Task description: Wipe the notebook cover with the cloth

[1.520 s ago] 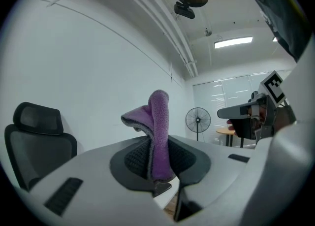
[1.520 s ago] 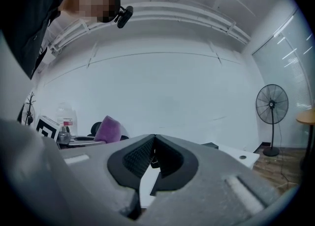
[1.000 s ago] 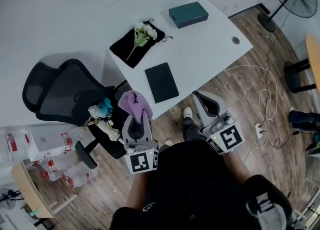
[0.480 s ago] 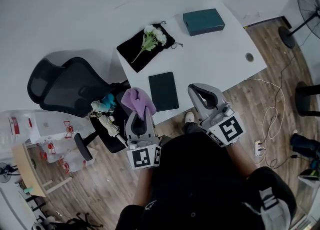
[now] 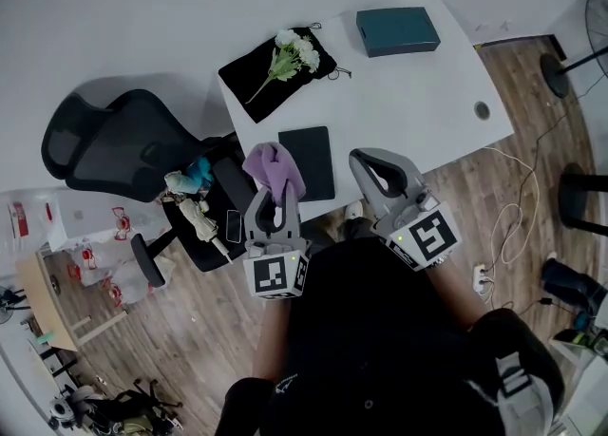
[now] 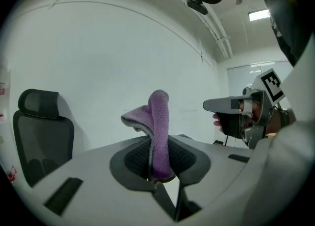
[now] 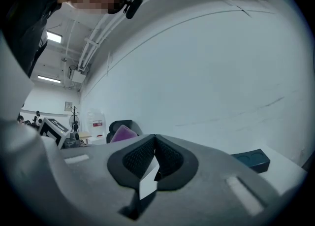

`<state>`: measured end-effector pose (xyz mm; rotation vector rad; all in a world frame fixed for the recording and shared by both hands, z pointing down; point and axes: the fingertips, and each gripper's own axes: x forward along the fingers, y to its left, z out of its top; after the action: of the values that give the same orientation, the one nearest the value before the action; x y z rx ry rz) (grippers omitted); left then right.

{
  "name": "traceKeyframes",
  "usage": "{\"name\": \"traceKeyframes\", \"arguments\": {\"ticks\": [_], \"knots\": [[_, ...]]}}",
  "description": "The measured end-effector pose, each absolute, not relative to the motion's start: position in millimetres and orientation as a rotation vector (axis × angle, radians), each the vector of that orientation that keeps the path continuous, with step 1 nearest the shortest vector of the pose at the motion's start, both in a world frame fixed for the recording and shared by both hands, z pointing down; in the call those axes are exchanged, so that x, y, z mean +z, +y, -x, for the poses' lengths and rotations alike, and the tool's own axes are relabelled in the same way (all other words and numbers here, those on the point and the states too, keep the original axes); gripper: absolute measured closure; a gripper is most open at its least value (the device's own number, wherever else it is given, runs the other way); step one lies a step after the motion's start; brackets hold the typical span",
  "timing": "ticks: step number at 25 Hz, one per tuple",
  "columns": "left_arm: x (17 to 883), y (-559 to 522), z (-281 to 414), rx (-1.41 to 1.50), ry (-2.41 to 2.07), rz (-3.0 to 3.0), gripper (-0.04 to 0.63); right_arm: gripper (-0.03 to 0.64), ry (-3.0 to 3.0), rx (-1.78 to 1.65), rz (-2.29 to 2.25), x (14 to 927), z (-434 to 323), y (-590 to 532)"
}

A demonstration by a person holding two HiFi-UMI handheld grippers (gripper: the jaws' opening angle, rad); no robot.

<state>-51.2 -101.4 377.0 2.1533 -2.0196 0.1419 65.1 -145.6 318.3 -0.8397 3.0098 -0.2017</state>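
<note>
Wiping looks not yet begun — the left gripper (image 5: pixel 275 202) has its jaws clamped on the purple cloth (image 5: pixel 274 166), at 9 o'clock of the dark notebook (image 5: pixel 310 161) lying on the white surface (image 5: pixel 418 92). The right gripper (image 5: pixel 372 170) has its jaws together, empty.

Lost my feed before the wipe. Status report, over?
Left gripper shut on purple cloth. Right gripper shut, empty. Notebook flat on white table, cover bare, not yet wiped.

One notebook (image 5: pixel 306 161), one purple cloth (image 5: pixel 275 168), one teal box (image 5: pixel 397 30), one flower sprig (image 5: pixel 291 51), one office chair (image 5: pixel 106 154)
</note>
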Motion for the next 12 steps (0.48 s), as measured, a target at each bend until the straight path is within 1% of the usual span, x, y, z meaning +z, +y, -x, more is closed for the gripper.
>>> {"name": "traceKeyframes", "arguments": {"ticks": [4, 12], "knots": [[398, -119, 52, 0.166, -1.943, -2.171, 0.523, 0.615, 3.009, -0.172, 0.881, 319, -63, -151], [454, -161, 60, 0.229, -1.734, -2.183, 0.523, 0.615, 3.017, -0.264, 1.084, 342, -63, -170]]}}
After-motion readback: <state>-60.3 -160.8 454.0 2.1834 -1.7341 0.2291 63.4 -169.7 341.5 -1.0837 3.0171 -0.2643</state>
